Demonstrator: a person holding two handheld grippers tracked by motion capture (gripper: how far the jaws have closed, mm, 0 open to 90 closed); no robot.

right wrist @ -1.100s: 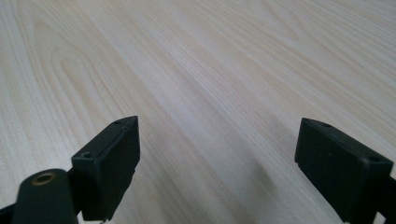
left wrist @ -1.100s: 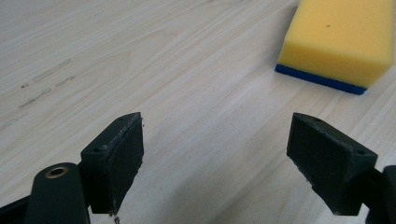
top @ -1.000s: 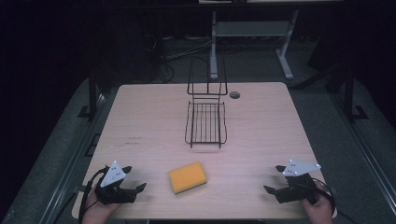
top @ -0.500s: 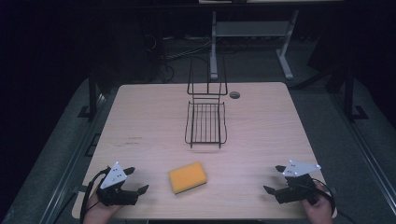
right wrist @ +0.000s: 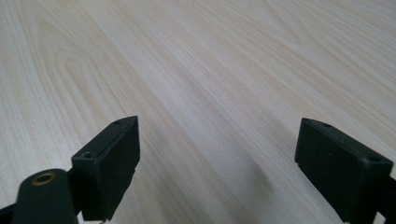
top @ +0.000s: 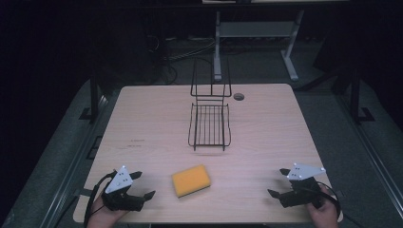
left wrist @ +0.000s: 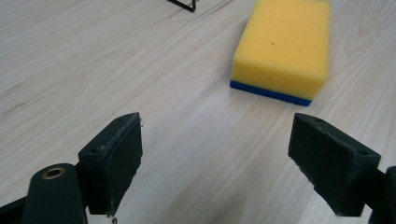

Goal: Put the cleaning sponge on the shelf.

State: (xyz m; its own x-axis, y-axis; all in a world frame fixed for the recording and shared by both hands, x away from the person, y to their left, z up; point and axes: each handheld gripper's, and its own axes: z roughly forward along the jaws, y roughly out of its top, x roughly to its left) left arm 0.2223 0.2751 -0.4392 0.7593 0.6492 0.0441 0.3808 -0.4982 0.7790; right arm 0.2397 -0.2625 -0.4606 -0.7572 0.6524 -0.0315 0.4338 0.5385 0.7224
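Little has changed: my left gripper [top: 142, 185] has crept toward the sponge [top: 191, 180], both grippers wide open, right gripper [top: 279, 183] idle.

Black tongs [top: 142, 185], grey three-cornered plates, trailing cables.

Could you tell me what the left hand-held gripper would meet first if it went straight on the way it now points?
Most likely the yellow rectangular sponge with the blue underside: it lies ahead of the open left hand-held gripper, slightly toward one jaw, so it might only clip it. Bare light wooden table lies between.
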